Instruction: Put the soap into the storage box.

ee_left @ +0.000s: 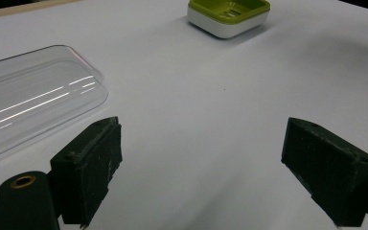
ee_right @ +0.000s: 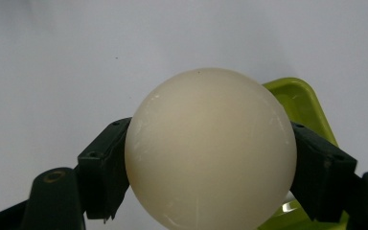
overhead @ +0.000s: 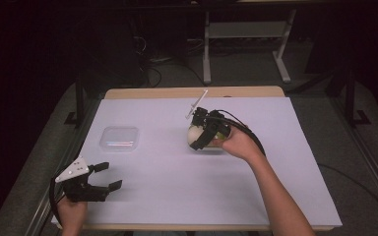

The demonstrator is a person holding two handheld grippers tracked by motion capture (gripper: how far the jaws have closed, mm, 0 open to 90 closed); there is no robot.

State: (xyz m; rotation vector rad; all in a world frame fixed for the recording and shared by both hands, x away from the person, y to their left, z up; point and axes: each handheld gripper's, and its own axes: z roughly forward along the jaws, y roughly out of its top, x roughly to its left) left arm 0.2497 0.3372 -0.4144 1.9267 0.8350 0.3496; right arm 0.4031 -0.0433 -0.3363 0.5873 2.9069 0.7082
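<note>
A cream-white ball [ee_right: 210, 148] sits between the two black jaws of my right gripper [ee_right: 211, 177], which is shut on it. In the high view that gripper [overhead: 198, 136] holds the ball [overhead: 195, 132] near the middle of the table, just left of a green and white dish [overhead: 222, 131] that the hand partly hides. The dish's green rim [ee_right: 301, 103] lies right behind the ball. My left gripper [overhead: 111, 175] rests at the table's front left with its jaws wide apart and nothing between them [ee_left: 201, 163]. The dish [ee_left: 228, 16] lies far ahead of it.
A clear plastic lid [overhead: 119, 138] lies flat on the white table cover [overhead: 285, 162], left of centre; it lies close by the left jaw [ee_left: 28, 98]. A thin white stick [overhead: 197, 104] rises from the right gripper. Dark floor and table legs lie beyond the far edge.
</note>
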